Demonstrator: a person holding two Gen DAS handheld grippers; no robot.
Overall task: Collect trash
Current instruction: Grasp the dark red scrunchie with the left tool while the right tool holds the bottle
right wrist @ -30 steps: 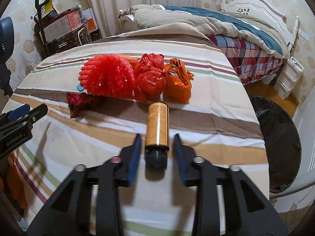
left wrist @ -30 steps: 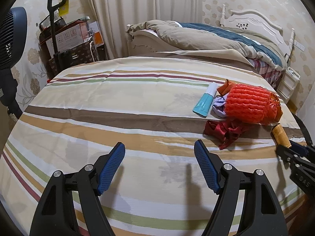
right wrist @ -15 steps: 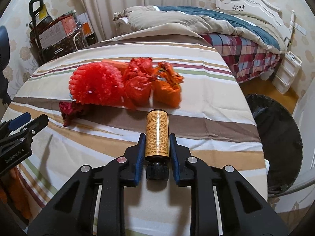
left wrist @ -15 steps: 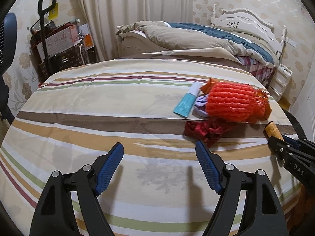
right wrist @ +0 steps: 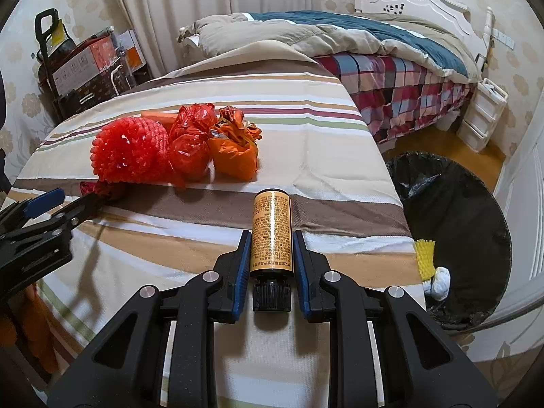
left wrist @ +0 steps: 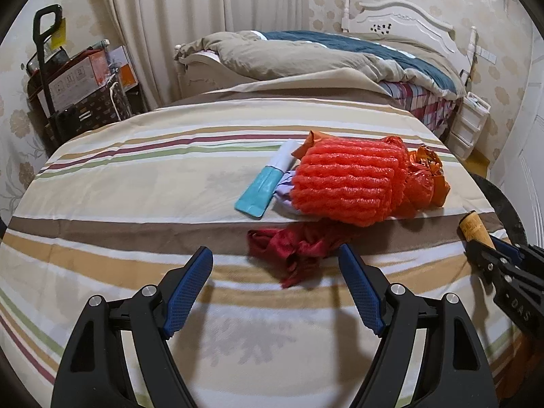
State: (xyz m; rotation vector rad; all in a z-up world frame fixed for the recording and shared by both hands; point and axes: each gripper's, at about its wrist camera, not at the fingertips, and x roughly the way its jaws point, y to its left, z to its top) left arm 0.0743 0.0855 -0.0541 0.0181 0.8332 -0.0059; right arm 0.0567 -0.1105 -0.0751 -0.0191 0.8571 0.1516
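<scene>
Pads of the right gripper [right wrist: 271, 265] are clamping the stiff, light, slippery-looking amber bottle [right wrist: 271, 231] low at frame centre, near its black cap, while the left gripper [left wrist: 275, 292] is hanging open above the red cloth scrap [left wrist: 295, 248].

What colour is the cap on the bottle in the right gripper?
Black, ribbed; the bottle itself has a golden-yellow label. Clearest in the right wrist view.
</scene>
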